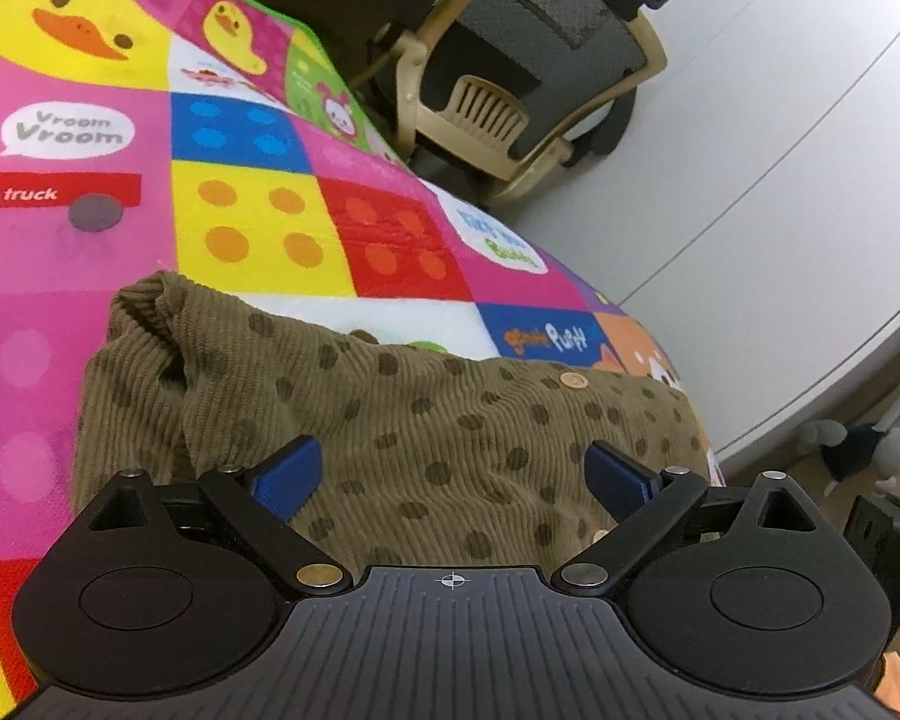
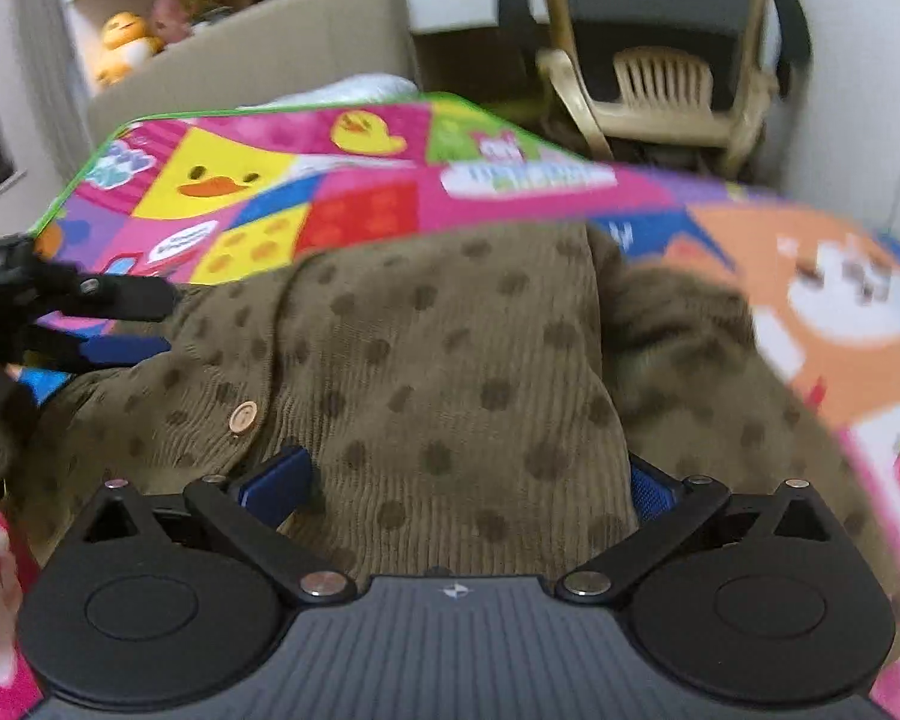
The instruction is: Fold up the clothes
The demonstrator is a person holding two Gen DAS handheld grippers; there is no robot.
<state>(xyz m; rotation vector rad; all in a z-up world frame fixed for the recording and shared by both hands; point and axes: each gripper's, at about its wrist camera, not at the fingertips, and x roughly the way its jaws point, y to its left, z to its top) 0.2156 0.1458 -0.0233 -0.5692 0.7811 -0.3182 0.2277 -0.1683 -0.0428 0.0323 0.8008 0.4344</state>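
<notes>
Plainly, the left gripper point(image 1: 453, 474) hovers with jaws spread over the brown dotted corduroy garment point(image 1: 390, 414), which lies bunched on the colourful play mat point(image 1: 258, 222). Its loose sleeve point(image 1: 144, 324) could drag askew. Free mat lies beyond; rightward, the mat's edge is close. The right gripper point(image 2: 459, 483), also spread and empty, risks pinching several layers.

mat point(image 1: 258, 228) bare beyond garment point(image 1: 438, 420) | chair point(image 1: 528, 66) probably near edge
</notes>
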